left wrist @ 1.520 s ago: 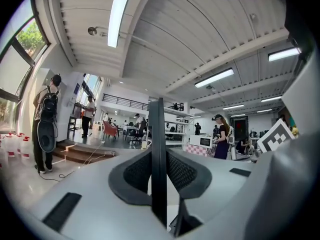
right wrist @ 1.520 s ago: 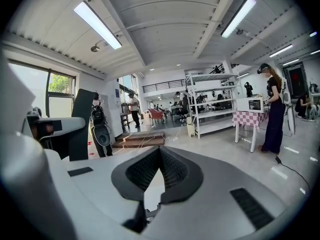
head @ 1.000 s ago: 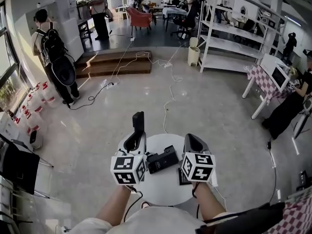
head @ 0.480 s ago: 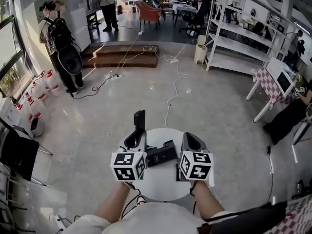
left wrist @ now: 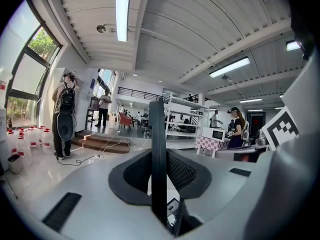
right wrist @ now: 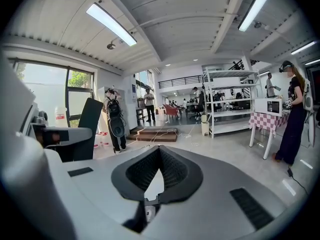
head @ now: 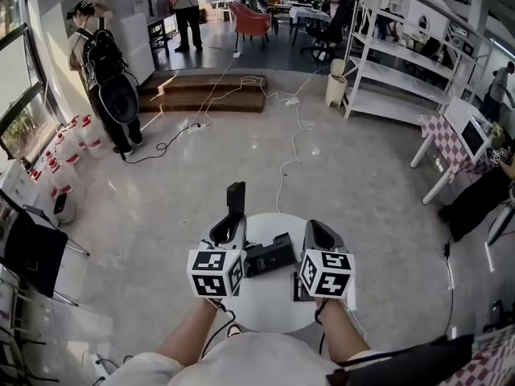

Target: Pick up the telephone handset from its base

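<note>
Holding the handset [head: 235, 201] upright in my left gripper [head: 230, 222], I have the jaws pinched narrow on its thin black body, and much of it sticks out past the tips. That is my main worry: with so much length beyond the grip, a quick roll of the wrist could let it pivot or slide out. My right gripper [head: 315, 232], at 3 o'clock of the left, is closed on nothing and offers no backup. At 12 o'clock just ahead of me, between the two grippers, the base [head: 269, 256] lies on the small round table [head: 265, 305], apart from the handset. I see no cord, so I cannot rule out one tugging the base along. Farther out at 12 o'clock is hard floor [head: 346, 183] with loose cables [head: 282, 159]. A dropped handset would probably miss the table and strike it.
</note>
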`<act>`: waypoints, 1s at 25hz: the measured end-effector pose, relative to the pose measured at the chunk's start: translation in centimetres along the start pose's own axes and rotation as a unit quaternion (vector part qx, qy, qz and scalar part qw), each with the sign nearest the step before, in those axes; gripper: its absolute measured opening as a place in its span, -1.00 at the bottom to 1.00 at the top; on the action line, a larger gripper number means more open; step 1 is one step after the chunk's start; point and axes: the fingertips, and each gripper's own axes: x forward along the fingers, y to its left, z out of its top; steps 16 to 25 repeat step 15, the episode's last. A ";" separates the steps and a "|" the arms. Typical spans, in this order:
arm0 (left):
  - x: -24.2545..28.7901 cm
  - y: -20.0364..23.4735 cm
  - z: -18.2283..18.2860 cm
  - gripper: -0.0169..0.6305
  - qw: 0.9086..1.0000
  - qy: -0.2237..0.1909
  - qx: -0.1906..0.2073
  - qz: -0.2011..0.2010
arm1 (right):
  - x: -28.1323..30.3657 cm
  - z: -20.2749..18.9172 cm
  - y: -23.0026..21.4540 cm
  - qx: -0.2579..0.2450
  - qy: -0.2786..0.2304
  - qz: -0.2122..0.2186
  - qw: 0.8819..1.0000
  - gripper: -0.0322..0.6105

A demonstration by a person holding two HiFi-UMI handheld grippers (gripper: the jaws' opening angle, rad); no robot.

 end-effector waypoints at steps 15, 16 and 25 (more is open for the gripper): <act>1.0 -1.1 0.5 -0.68 1.000 -0.003 0.006 -0.009 | 0.0 0.3 -0.9 -0.006 -0.002 -0.003 1.000 -0.83; 1.0 -1.1 0.5 -0.68 1.000 -0.003 0.006 -0.009 | 0.0 0.3 -0.9 -0.006 -0.002 -0.003 1.000 -0.83; 1.0 -1.1 0.5 -0.68 1.000 -0.003 0.006 -0.009 | 0.0 0.3 -0.9 -0.006 -0.002 -0.003 1.000 -0.83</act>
